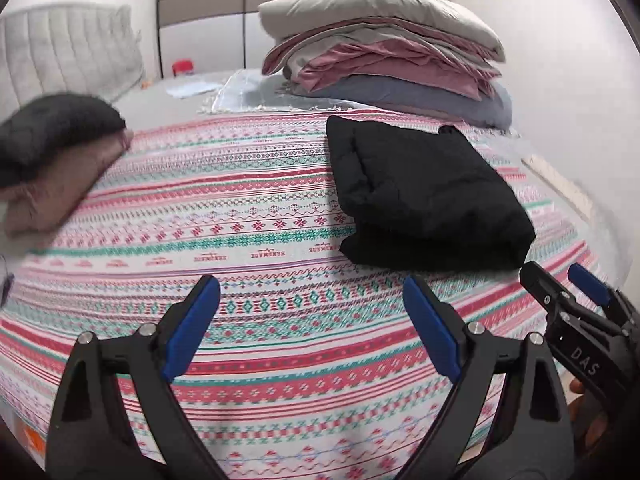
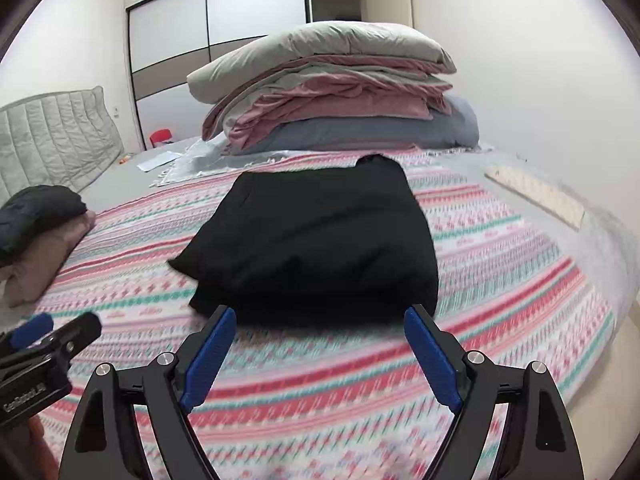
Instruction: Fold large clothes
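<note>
A folded black garment (image 1: 424, 196) lies on the patterned bedspread (image 1: 240, 208), right of centre in the left wrist view. In the right wrist view the black garment (image 2: 320, 240) lies straight ahead on the bedspread (image 2: 500, 280). My left gripper (image 1: 312, 320) is open and empty above the bedspread, left of and nearer than the garment. My right gripper (image 2: 316, 344) is open and empty just short of the garment's near edge. The right gripper also shows in the left wrist view (image 1: 560, 280), and the left gripper in the right wrist view (image 2: 56, 330).
A stack of folded clothes, dark on pink (image 1: 52, 152), sits at the left of the bed. A tall pile of folded bedding (image 1: 384, 60) stands at the far end. A padded headboard (image 1: 68, 48) and a wardrobe (image 2: 216, 36) stand behind.
</note>
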A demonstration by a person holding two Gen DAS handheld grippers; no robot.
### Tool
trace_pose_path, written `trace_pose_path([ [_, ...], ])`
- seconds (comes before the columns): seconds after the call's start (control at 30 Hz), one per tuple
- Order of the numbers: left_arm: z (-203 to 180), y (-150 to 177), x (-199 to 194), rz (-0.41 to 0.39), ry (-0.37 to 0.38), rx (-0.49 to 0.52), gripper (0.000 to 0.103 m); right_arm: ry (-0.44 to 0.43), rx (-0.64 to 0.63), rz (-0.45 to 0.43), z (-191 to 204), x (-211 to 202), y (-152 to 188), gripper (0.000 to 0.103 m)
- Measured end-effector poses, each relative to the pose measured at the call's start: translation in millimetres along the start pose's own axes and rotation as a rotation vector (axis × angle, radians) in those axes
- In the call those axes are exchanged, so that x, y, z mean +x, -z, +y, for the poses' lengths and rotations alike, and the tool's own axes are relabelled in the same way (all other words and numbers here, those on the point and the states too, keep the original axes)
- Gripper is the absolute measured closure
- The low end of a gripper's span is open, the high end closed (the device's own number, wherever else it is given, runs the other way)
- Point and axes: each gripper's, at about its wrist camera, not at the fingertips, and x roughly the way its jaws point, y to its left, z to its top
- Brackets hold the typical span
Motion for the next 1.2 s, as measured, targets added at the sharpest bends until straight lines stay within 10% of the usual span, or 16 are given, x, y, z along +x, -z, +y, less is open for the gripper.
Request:
trace_pose_path([
  [1.2,-3.7,4.6,8.5,0.033,-0.012,0.074,0.001,0.109,0.025,-0.013,18.8,-9.6,20.3,0.0],
])
